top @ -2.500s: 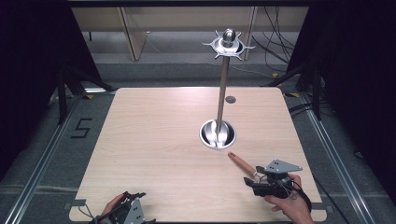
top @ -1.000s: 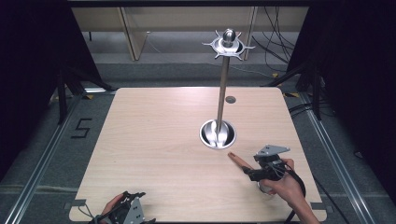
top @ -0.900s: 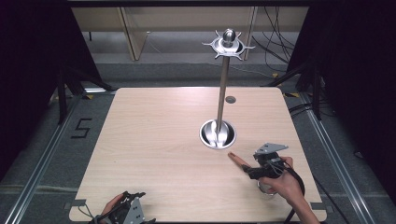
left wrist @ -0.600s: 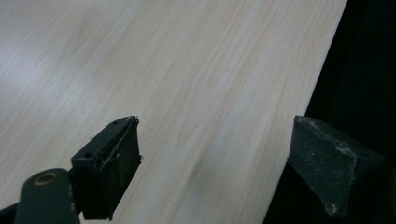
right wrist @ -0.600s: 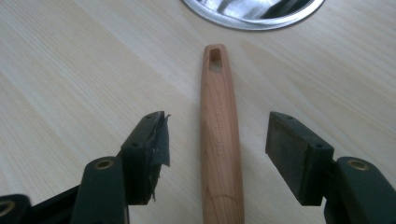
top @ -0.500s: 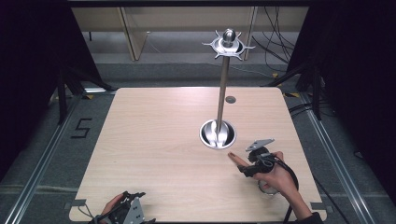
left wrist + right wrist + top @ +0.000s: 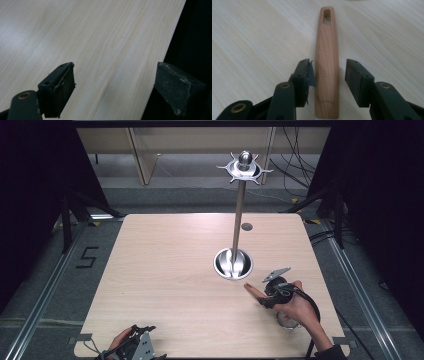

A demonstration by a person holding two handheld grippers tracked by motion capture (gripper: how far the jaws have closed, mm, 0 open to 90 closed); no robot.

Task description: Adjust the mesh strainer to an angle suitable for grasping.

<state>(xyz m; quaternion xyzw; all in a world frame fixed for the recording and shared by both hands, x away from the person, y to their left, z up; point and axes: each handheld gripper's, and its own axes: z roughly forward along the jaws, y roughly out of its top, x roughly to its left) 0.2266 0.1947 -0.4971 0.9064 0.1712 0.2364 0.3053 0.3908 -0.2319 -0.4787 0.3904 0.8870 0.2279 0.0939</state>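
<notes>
A: Starting from the left, what is the left gripper doing?

B: It idles at the near edge of the table. Its jaws are spread wide with nothing between them, one over pale wood-grain laminate, the other past the table's edge over the dark.

A: And further right?

B: Beyond the right gripper's tips stands a metal stand: a shiny round dished base, a slim upright pole, a spiked disc with a ball on top. Then the right gripper itself, low over the table, straddling a wooden handle.

A: Closed on it?

B: No. The jaws are parted, one pad just beside the handle's left flank, the other standing off a little to its right. The handle runs straight ahead between them, away from the gripper.

A: So which step is this?

B: I judge it the approach to a grasp. The next move calls for closing squarely on the handle's sides.

A: What is the handle like?

B: Smooth, reddish, visibly grained, tapering slightly, rounded at the far end with an oblong hanging slot. The rubbery pads should grip it well.
</notes>
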